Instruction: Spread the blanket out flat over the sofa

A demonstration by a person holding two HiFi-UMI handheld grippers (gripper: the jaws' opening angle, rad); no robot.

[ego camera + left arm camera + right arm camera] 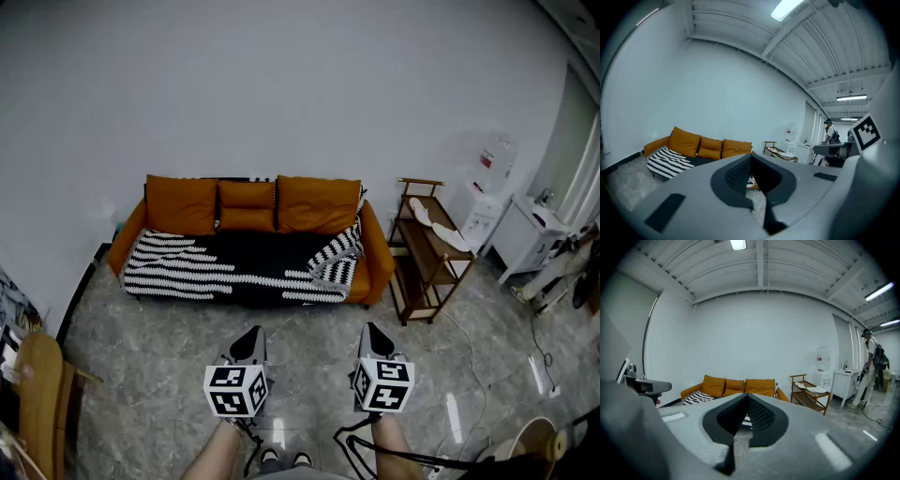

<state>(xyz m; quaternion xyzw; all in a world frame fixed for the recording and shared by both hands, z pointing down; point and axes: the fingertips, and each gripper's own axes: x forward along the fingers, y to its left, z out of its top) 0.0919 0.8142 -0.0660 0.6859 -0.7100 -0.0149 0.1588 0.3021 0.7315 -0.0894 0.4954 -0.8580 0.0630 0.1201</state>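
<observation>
Across the floor [141,337] the blanket [178,264] lies on the sofa [377,258], bunched near its right-hand arm; your left claw [251,337] and right claw [372,334], both closed and empty, could pinch one fold and drag it askew

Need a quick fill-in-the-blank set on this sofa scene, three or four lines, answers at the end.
The sofa has ___ orange back cushions.
The blanket on it is striped black and ___.
In the head view, the wooden rack stands on the sofa's ___ side.
The left gripper and right gripper are both shut and hold ___.
Missing words: three; white; right; nothing.
</observation>
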